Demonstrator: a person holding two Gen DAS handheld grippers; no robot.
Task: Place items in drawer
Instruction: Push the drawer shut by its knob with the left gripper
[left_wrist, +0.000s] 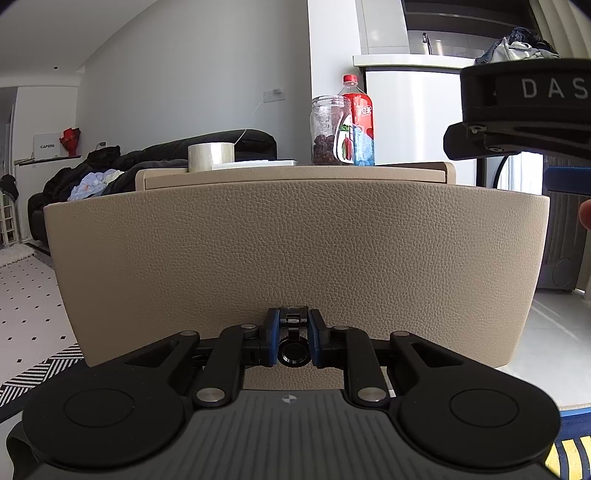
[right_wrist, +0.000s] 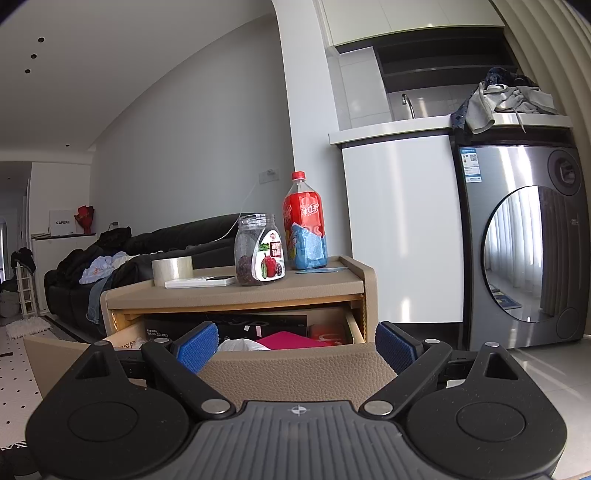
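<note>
Left wrist view: the left gripper (left_wrist: 291, 341) sits low against the tan leather-grain drawer front (left_wrist: 295, 251). Its blue-padded fingers (left_wrist: 272, 341) are drawn close around a small black pull (left_wrist: 294, 352) at the panel's lower edge — the grip gives a hold for moving the drawer. The panel fills the view, so the drawer's inside is hidden here. Above it, on the cabinet top (left_wrist: 295, 171), stand a tape roll (left_wrist: 210, 157), a flat white box (left_wrist: 255, 164), a clear jar (left_wrist: 330, 129) and a red-capped bottle (left_wrist: 358, 122). These are probably the items to be stowed. The right gripper (left_wrist: 524, 110) shows at the upper right edge.

Right wrist view: the right gripper (right_wrist: 295, 349) hovers over the top edge of the drawer front (right_wrist: 295, 369). Its fingers (right_wrist: 195, 349) are spread wide and hold nothing — ready to pick. The drawer (right_wrist: 354, 326) is pulled out beneath the cabinet top (right_wrist: 258, 290) and already holds a black box (right_wrist: 229, 325), a pink sheet (right_wrist: 284, 339) and something white. The tape roll (right_wrist: 172, 270), white box (right_wrist: 201, 282), jar (right_wrist: 259, 254) and bottle (right_wrist: 305, 221) stand on the top, none yet in the drawer. The jar and bottle are upright and just beside each other, so a grasp on one risks knocking the other.
</note>
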